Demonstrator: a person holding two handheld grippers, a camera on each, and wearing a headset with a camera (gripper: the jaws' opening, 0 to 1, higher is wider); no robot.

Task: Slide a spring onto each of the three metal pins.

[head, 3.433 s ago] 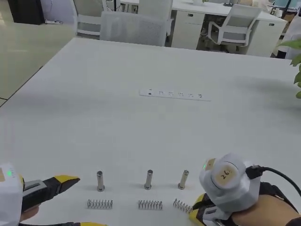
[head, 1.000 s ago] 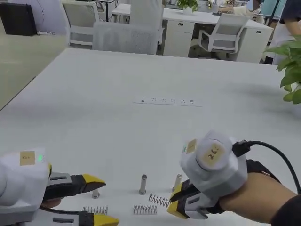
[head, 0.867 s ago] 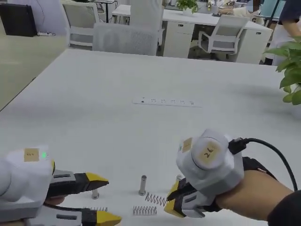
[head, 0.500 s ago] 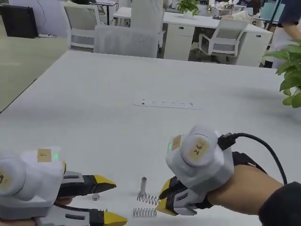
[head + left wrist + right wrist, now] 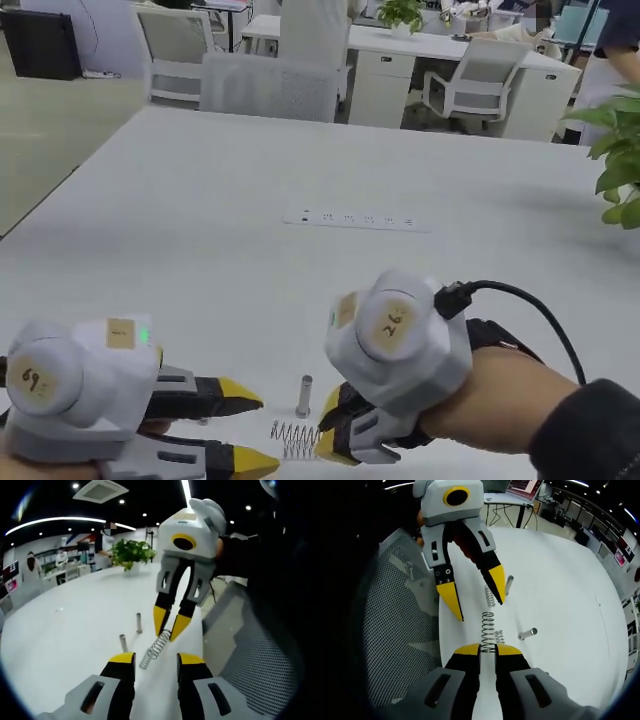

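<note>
Metal spring (image 5: 488, 623) between right gripper (image 5: 488, 649) jaws

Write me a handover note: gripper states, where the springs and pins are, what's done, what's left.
Left gripper: open, empty.
Right gripper: shut on one end of a spring, the rest sticking out ahead of it.
Second spring lies on the table by the left gripper's jaws.
Near pin and far pin are bare.
Done: one spring gripped.
Left: seat all three springs.

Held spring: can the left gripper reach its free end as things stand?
Probably yes. The left gripper is open and the spring juts from the shut right gripper toward it, nothing between.
</note>
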